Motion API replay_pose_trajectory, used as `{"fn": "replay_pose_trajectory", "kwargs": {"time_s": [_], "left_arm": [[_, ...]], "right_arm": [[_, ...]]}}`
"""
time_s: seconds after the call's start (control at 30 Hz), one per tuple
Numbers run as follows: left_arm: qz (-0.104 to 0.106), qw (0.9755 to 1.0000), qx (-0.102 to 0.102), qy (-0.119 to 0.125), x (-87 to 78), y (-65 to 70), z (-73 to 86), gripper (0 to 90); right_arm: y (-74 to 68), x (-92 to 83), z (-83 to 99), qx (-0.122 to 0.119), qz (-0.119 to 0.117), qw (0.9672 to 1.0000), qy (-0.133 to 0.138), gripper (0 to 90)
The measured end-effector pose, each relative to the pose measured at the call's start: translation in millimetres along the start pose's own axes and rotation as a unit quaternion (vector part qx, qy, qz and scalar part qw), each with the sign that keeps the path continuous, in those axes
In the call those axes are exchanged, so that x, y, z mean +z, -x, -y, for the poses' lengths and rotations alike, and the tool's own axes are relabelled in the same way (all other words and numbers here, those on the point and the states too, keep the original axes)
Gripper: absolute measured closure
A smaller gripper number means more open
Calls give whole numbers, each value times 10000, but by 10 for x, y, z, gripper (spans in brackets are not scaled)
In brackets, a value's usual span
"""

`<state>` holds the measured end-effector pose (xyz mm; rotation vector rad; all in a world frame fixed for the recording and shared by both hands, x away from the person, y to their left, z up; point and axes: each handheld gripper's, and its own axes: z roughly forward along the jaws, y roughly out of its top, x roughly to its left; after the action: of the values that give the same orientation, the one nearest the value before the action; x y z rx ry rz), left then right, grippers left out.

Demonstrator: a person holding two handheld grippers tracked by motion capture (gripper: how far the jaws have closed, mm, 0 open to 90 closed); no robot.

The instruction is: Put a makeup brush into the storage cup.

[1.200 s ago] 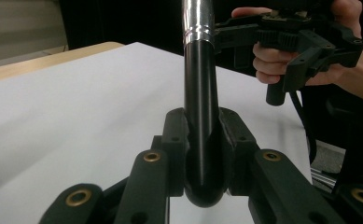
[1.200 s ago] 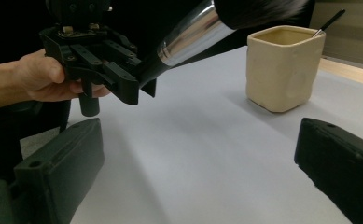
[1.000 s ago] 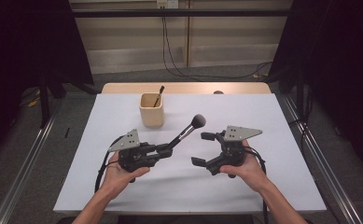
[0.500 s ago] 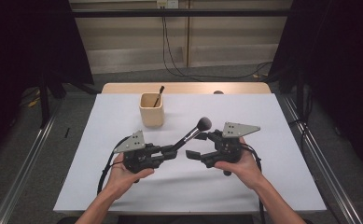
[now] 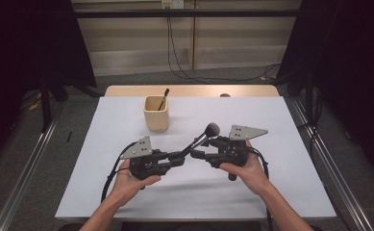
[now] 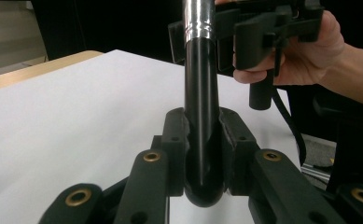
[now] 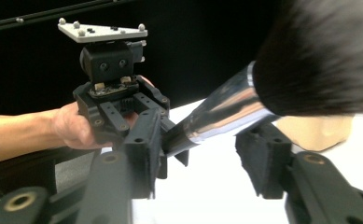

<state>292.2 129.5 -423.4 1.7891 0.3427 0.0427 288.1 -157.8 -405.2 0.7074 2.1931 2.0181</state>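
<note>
Even overhead light, tabletop (image 5: 271, 144) bright, surroundings dark. Soft shadows. Brush (image 7: 226, 116) ferrule shows glare; bristles blurred, out of focus close up. High view slightly soft.

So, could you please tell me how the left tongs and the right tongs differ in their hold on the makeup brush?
The left tongs are clamped on the makeup brush handle's end; the right tongs have just been closing around its silver ferrule, one pad apart from it. Both point toward each other.
</note>
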Motion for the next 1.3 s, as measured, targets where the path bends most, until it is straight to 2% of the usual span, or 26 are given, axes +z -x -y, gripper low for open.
{"fn": "replay_pose_trajectory", "kwargs": {"time_s": [0.27,0.47,0.67,0.83,1.07,1.13,1.2,1.3], "left_arm": [[21,10000,57,-45,21,4,15,745],[52,9999,81,-117,33,-1,36,744],[63,9996,136,-225,75,11,72,739],[78,9997,109,-206,89,8,78,733],[-52,9998,-9,-180,94,-5,84,702],[-131,9997,-69,-173,101,-4,87,651],[-130,9997,-35,-203,102,1,91,640],[-185,9996,-56,-228,95,12,93,579]], "right_arm": [[26,-10,5,201,-33,9997,117,603],[39,-15,19,437,-71,9989,131,648],[38,-1,16,559,-288,9978,213,699],[24,0,9,547,-298,9978,216,709],[26,-10,5,516,-262,9981,231,711],[29,-15,-1,499,-242,9982,241,711],[35,-30,-9,491,-211,9983,234,712],[45,-52,-17,486,-171,9984,233,712]]}}
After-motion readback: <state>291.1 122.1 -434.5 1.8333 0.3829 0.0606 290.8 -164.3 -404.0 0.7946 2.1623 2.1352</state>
